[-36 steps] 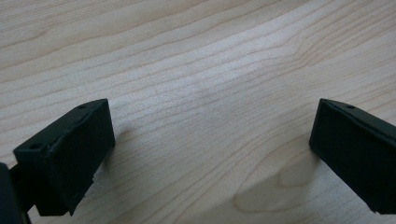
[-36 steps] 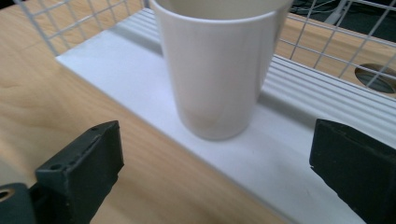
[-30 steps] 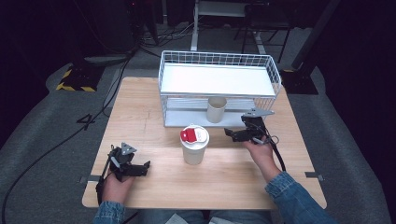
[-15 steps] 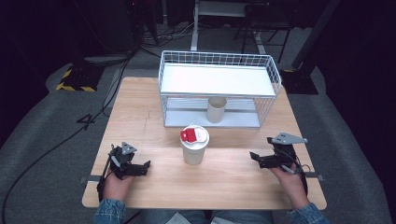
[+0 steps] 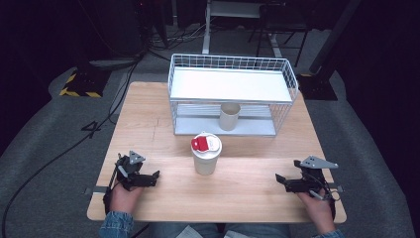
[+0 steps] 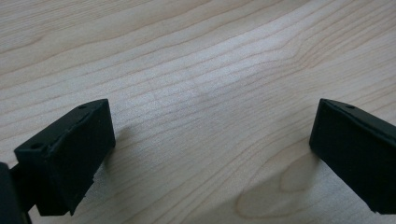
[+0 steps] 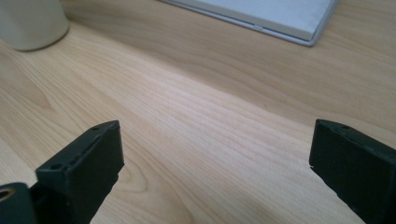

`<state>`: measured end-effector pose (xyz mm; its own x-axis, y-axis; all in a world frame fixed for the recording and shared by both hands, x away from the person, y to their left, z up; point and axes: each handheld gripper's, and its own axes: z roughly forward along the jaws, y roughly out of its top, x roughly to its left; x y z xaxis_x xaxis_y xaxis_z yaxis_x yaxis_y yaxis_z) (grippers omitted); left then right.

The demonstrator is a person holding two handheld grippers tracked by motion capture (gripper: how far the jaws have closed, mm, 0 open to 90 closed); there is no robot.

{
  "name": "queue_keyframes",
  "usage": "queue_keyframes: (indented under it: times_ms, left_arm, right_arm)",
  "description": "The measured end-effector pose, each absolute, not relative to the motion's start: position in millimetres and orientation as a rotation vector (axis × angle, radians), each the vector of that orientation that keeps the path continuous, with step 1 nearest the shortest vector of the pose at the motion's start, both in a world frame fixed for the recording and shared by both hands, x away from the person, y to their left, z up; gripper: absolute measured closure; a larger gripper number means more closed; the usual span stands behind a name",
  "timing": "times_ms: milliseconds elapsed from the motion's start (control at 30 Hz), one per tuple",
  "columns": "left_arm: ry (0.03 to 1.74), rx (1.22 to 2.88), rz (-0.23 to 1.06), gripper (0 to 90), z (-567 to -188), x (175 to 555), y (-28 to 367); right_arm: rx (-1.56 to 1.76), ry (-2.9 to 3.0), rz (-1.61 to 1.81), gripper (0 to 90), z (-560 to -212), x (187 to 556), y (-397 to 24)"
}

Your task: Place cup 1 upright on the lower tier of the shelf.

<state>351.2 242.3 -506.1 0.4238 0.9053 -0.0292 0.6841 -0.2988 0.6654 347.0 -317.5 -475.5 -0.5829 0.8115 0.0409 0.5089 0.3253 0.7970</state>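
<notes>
Table [image 5: 163, 126]: pale wood, bearing all items below.

Lidded cup [image 5: 206, 153]: white, with a white lid and red tab; stands upright at the table's middle, just in front of the rack; well apart from both grippers; its base shows at the upper left corner of the right gripper view [image 7: 30, 21].

Wire rack [image 5: 233, 94]: white, two-tiered, at the far half of the table; a second, lidless cup [image 5: 230, 116] stands upright on its lower shelf.

Left gripper [image 5: 148, 178]: near the front left edge, resting low over bare wood; jaws wide apart, nothing between them.

Right gripper [image 5: 285, 181]: near the front right edge, pointing towards the middle; jaws wide apart, nothing between them; they have just been closing slightly.

Risks, as judged: the lidded cup is tall and narrow; a jaw arriving from the side could strike its wall and tip it, or push it into the rack; a grip taken high, on the lid, could pop the lid loose; a hard squeeze could buckle a paper wall; a reach past it could knock the cup on the shelf.
</notes>
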Motion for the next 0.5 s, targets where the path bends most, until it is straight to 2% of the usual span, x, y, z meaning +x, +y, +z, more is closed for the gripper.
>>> queue_keyframes:
  times_ms: [500]
  left_arm:
    - [1.335, 2.077, 0.474, 0.6, -506.1, 351.1, 242.4]
  right_arm:
    - [1.259, 2.285, 0.976, 4.9, -502.4, 346.0, -344.2]
